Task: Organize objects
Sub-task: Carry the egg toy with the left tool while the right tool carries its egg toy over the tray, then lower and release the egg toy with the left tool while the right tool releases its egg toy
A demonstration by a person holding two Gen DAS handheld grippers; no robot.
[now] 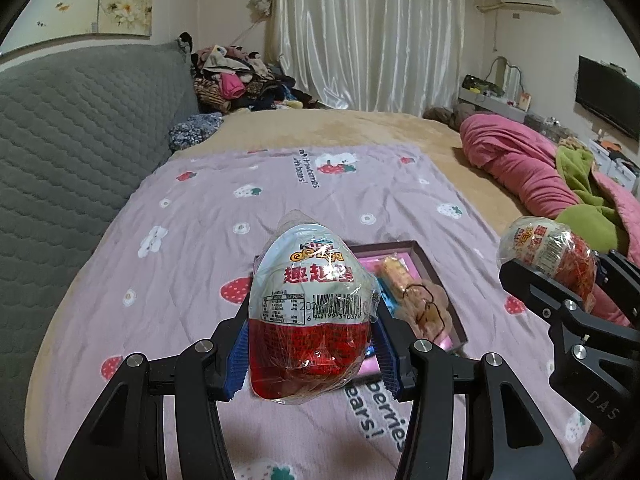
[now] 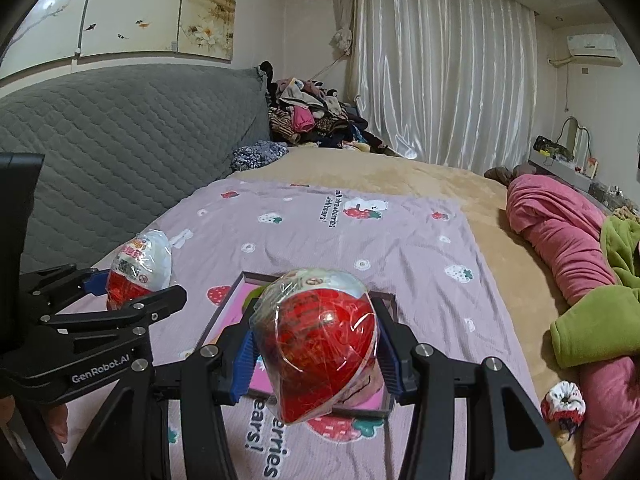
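Box position governs the coming move: the shallow pink-lined tray with dark rim [image 1: 436, 276] lies on the lilac strawberry-print blanket [image 1: 224, 208], ahead of and below both tools. We judge the right gripper [image 2: 316, 350] nearer; it is clamped on a red-and-white film-wrapped egg [image 2: 320, 336], long axis pointing forward. The left gripper [image 1: 310, 336] clamps its own blue-topped wrapped egg [image 1: 310, 304], long axis upright, narrow end up.

Both wrist views close above bed [image 1: 168, 240], sharing box [image 2: 224, 312].
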